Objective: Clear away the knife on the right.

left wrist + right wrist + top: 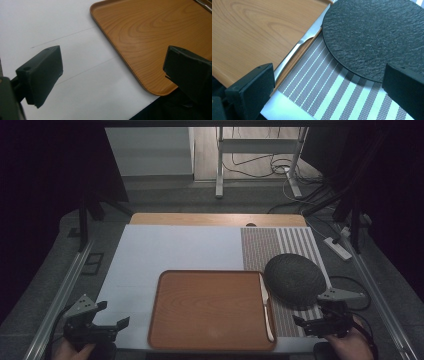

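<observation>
wooden tray [210, 307] lies at the table's near middle, its far right corner cut off in my left gripper view. a knife [266, 312] rests along the tray's 3 o'clock rim; its tip is hidden in my right gripper view. the slate plate [295, 279], dark, round and rough, sits at 2 o'clock from the tray on a striped placemat [280, 245]. my left gripper [107, 322] hangs at the tray's 9 o'clock, jaws spread wide, gripping nothing. my right gripper [312, 324] hovers at 6 o'clock of the plate, jaws wide apart, touching nothing.
</observation>
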`<state>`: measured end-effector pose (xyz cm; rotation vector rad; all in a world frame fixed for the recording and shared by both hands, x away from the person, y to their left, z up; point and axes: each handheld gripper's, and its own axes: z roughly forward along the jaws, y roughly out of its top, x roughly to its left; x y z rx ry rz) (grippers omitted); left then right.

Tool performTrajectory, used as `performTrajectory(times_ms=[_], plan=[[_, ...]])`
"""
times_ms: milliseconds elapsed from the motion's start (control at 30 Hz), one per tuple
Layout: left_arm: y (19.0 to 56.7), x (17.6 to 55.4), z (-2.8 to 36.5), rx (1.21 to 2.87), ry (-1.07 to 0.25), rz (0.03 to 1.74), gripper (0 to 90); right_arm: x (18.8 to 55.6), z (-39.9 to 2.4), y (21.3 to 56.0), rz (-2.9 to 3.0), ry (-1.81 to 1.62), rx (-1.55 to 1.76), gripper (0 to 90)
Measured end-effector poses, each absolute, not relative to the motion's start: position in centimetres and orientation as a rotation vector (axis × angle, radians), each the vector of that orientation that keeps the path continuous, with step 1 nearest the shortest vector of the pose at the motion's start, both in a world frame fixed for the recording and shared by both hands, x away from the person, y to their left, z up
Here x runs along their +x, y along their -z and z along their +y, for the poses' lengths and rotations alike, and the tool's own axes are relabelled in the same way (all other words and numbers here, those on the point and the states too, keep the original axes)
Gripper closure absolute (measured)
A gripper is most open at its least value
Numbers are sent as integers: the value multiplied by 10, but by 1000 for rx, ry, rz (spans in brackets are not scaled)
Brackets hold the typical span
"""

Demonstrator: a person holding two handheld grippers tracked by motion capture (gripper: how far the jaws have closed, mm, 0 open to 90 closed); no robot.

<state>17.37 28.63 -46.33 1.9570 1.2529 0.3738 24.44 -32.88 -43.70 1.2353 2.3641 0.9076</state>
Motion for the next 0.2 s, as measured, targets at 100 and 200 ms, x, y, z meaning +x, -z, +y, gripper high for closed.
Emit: performTrajectory(times_ms=[100, 200], plan=[[463, 174, 286, 1956, -373, 1253, 38, 244, -328, 438, 2375, -886, 1234, 0], [463, 175, 285, 1957, -372, 1254, 38, 244, -328, 438, 2379, -875, 1229, 0]])
